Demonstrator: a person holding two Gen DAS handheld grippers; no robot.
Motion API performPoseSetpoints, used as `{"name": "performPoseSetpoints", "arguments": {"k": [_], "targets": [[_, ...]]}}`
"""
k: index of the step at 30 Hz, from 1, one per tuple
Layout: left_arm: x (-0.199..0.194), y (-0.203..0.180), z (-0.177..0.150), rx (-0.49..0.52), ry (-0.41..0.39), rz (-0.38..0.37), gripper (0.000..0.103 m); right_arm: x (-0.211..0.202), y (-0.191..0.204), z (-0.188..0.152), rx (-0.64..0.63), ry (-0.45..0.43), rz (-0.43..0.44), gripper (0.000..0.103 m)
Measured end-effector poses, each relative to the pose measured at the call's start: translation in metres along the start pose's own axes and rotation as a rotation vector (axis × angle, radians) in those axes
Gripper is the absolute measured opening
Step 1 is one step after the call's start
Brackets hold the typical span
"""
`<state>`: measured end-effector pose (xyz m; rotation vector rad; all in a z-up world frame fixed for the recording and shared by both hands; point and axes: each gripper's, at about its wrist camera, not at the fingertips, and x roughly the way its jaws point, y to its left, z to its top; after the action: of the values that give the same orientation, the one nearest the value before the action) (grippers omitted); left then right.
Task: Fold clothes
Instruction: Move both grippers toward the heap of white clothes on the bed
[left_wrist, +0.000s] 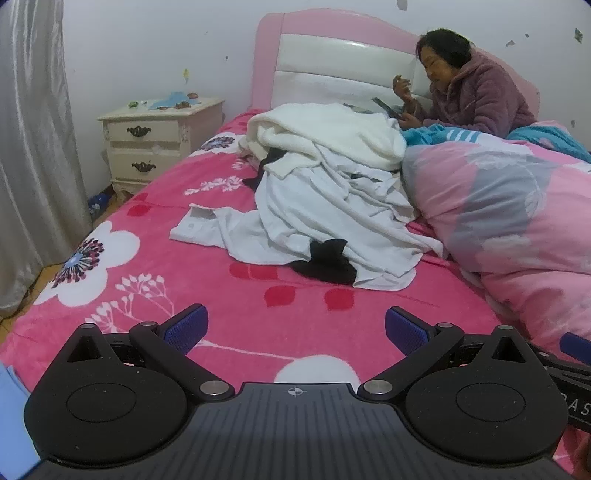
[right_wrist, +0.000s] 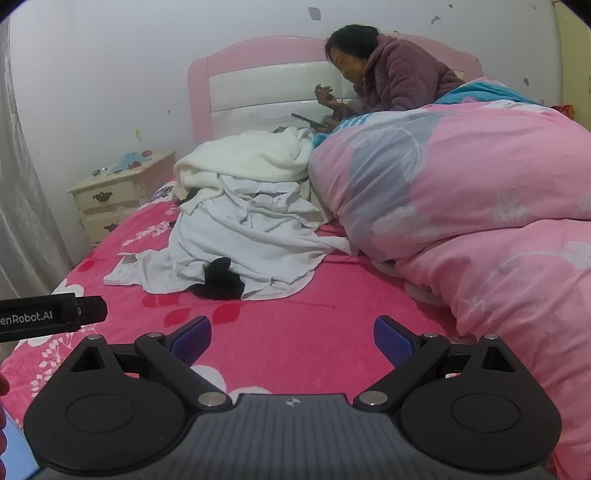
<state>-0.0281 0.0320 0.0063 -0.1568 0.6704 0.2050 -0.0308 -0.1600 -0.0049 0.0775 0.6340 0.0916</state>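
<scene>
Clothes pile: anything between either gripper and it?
Nothing visible. Only bare pink floral bedspread lies between the open left gripper, the open right gripper and the heap of white and black clothes. The pink quilt sits beside it.

The black left gripper with blue-padded fingertips (left_wrist: 295, 329) is held low and level, pointing forward — its jaws are spread wide, nothing between them. The matching black right gripper with blue pads (right_wrist: 292, 339) sits in the same pose, jaws equally wide and empty. The two are side by side, close together — each shows at the edge of the other's view.
</scene>
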Motion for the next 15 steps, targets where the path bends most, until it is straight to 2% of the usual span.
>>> {"name": "performPoseSetpoints", "arguments": {"k": [15], "targets": [[-0.0002,-0.0007,0.0007,0.011,0.009,0.019,0.103,0.0060,0.0012,-0.0018,0.001,0.015,0.008,0.097]]}}
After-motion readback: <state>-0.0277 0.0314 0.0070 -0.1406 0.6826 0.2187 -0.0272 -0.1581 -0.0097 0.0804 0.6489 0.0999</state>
